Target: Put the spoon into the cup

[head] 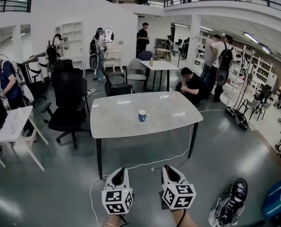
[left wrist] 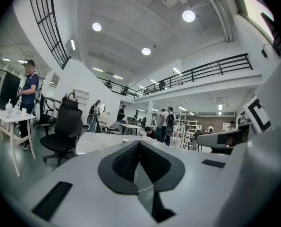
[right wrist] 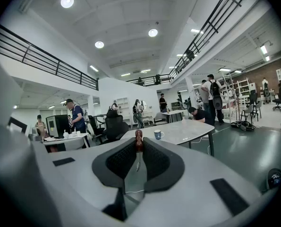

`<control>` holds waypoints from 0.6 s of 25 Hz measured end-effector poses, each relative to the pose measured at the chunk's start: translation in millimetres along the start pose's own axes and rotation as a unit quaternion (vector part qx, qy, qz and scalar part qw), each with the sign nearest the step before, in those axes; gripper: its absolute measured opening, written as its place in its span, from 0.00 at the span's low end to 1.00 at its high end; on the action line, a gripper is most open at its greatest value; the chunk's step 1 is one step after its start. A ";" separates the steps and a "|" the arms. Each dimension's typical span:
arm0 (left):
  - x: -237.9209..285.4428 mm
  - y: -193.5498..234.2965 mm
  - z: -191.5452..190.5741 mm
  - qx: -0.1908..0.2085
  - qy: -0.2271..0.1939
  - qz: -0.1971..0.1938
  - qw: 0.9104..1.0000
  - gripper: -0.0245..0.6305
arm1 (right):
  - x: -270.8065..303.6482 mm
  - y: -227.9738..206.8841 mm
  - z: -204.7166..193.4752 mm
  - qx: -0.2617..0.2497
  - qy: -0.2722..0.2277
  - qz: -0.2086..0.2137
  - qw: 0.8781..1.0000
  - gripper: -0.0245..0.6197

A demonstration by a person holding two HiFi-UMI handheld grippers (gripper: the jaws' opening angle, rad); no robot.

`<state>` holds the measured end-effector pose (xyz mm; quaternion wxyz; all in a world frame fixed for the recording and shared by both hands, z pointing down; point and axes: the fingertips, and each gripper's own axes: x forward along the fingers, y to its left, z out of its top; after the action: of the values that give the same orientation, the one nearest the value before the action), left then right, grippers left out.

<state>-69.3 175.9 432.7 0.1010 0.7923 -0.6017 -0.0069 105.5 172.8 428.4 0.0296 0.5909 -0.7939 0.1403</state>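
A blue cup (head: 142, 116) with a white inside stands near the middle of the grey marble-topped table (head: 126, 126), well ahead of both grippers. It shows small in the right gripper view as the cup (right wrist: 157, 134) just right of the jaw tips. My right gripper (head: 169, 169) (right wrist: 139, 145) is shut on a spoon (right wrist: 139, 139); its brown handle end sticks up between the pads. The spoon cannot be made out in the head view. My left gripper (head: 120, 171) (left wrist: 139, 144) hangs beside the right one, jaws together and empty. Both are held over the floor, short of the table's near edge.
A black office chair (head: 67, 98) stands left of the table, with a white desk (head: 12, 123) further left. A white cable (head: 149, 163) runs across the floor under the table. A black shoe (head: 232, 201) is at the lower right. Several people stand or crouch behind the table.
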 end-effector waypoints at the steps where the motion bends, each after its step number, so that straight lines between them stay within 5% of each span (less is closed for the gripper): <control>1: 0.9 0.6 -0.3 -0.001 -0.001 0.000 1.000 0.07 | 1.0 -0.1 -0.9 0.001 0.000 0.000 1.000 0.14; 15: 1.0 21.7 -5.7 0.001 0.004 -0.003 1.000 0.07 | 13.2 13.4 -10.3 0.041 0.006 0.006 0.999 0.14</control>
<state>-88.9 170.3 442.0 0.1025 0.7941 -0.5991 -0.0031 87.6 166.7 438.6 0.0093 0.5858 -0.7909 0.1765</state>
